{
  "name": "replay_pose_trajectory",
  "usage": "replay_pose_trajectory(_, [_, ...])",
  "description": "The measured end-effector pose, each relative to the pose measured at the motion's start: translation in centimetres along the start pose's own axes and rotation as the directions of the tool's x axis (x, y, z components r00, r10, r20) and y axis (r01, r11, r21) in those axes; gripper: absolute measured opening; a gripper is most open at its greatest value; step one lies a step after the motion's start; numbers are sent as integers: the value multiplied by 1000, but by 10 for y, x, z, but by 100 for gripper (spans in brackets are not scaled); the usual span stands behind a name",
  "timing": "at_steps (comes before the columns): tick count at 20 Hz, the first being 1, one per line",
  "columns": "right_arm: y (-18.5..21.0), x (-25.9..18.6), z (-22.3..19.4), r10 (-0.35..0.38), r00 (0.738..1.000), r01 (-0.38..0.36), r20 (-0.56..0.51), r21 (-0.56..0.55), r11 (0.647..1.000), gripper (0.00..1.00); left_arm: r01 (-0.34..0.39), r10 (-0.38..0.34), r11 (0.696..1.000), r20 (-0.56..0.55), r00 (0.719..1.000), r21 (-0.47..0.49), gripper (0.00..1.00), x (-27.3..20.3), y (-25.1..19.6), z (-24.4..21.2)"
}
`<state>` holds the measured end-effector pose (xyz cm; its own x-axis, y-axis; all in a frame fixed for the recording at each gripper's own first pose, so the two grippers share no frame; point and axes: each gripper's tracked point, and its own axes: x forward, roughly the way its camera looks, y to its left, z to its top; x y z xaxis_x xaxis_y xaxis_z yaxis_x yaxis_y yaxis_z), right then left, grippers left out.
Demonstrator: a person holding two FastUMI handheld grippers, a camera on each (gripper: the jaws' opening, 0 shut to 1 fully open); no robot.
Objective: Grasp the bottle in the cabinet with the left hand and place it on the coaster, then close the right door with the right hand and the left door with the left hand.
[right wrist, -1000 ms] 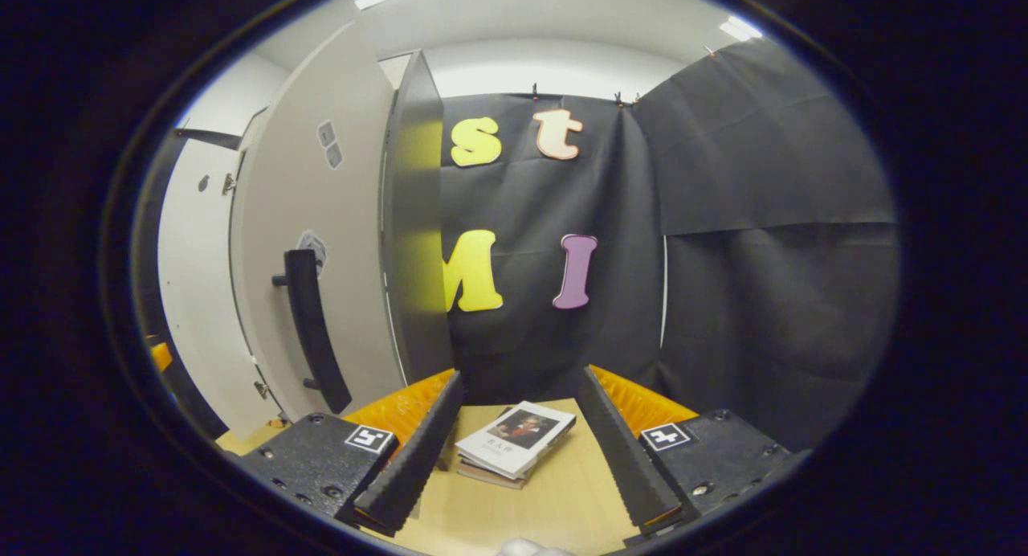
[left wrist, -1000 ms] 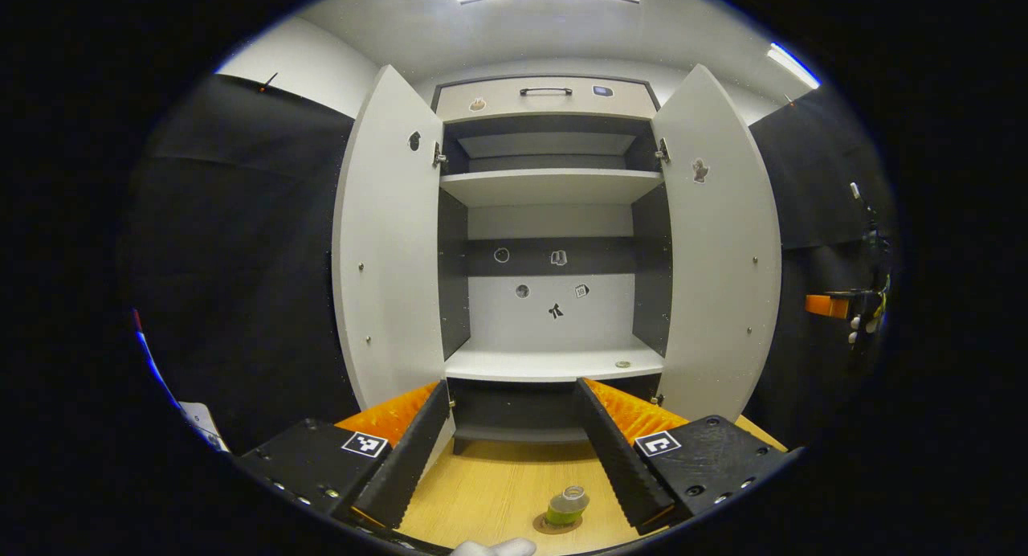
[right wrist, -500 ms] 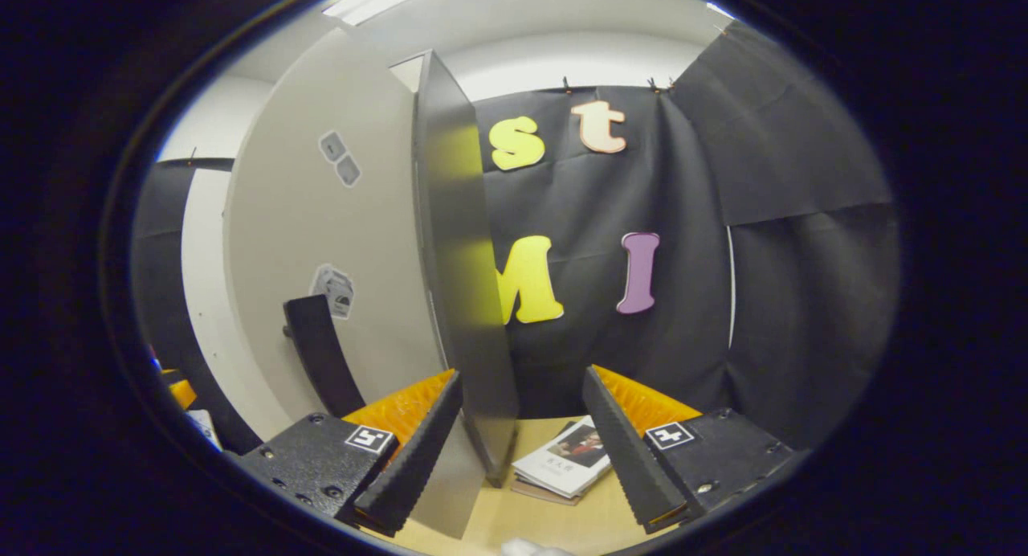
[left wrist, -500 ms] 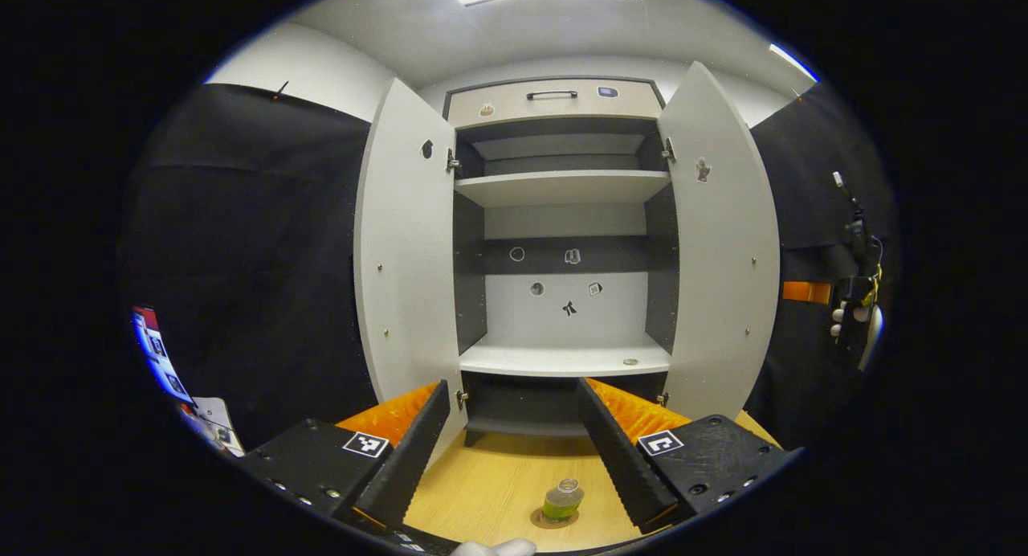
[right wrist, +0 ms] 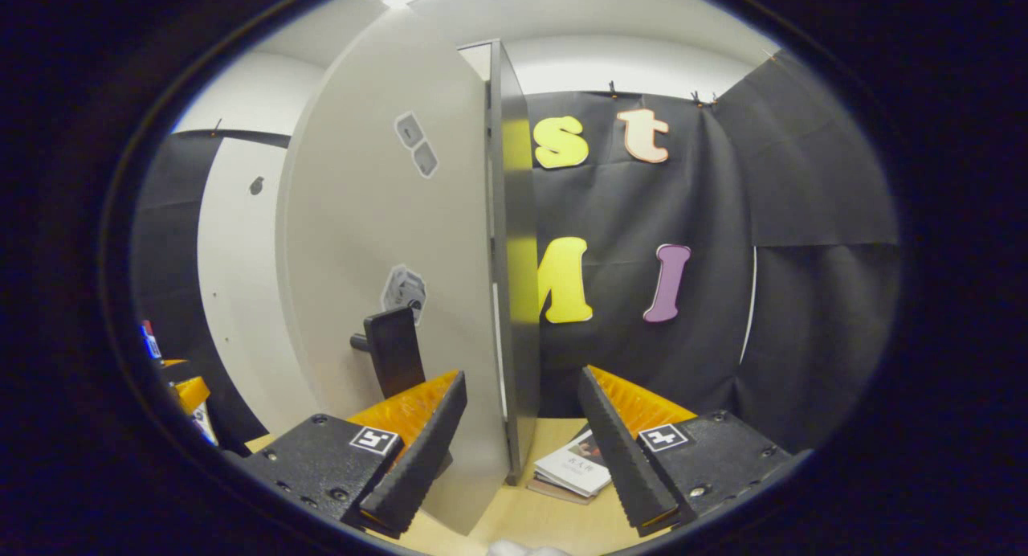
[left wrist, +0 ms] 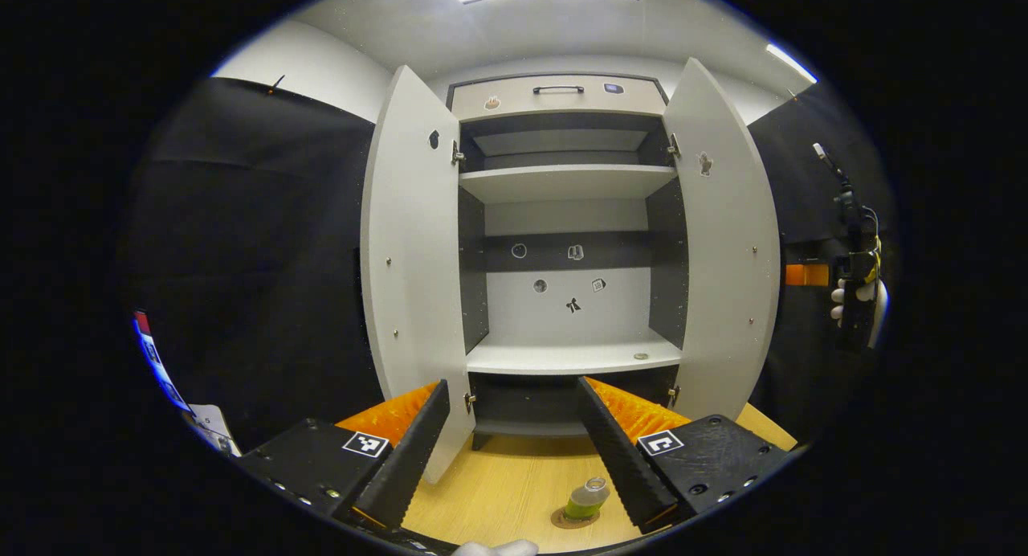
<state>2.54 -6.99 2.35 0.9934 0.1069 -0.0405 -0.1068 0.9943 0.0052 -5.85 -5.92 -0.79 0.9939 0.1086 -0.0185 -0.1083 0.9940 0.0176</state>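
In the left gripper view a small green bottle (left wrist: 586, 498) with a clear cap stands on a round brown coaster (left wrist: 573, 519) on the wooden table (left wrist: 498, 492), close to my right finger. My left gripper (left wrist: 511, 391) is open and holds nothing. Behind it is the white cabinet (left wrist: 566, 355), with its left door (left wrist: 414, 251) and right door (left wrist: 723, 243) both swung open. My right gripper (right wrist: 522, 377) is open. The right door's free edge (right wrist: 518, 299) stands just beyond the gap between its fingers. The door's black handle (right wrist: 393, 351) is above its left finger.
A gloved hand holds the right gripper (left wrist: 855, 299) beyond the right door in the left gripper view. A book (right wrist: 574, 464) lies on the table behind the door edge. The cabinet shelves (left wrist: 562, 182) are bare. A drawer with a handle (left wrist: 558, 90) tops the cabinet.
My right gripper has swung towards the right door, so its edge and handle now lie near the fingers. The left gripper view has shifted slightly; the bottle stays on the coaster.
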Motion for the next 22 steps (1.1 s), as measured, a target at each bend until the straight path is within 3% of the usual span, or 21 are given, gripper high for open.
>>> replay_pose_trajectory(5, [16, 2, -2, 7, 1000, -7, 8, -3, 1000, 94, 19, -19, 1000, -12, 1000, -14, 96, -2, 11, -5])
replay_pose_trajectory(11, [36, 5, -7, 68, 998, -68, -6, -13, 998, 94, -1, 1, 1000, -17, 1000, -18, 96, -4, 34, -8])
replay_pose_trajectory(17, [72, -4, -15, 215, 975, -214, -46, 29, 976, 94, -4, 4, 999, -22, 1000, -32, 96, -3, 43, -10])
replay_pose_trajectory(22, [71, -4, -14, 215, 976, -215, -43, 11, 977, 94, 6, -7, 999, -26, 1000, -46, 96, 0, 43, -12])
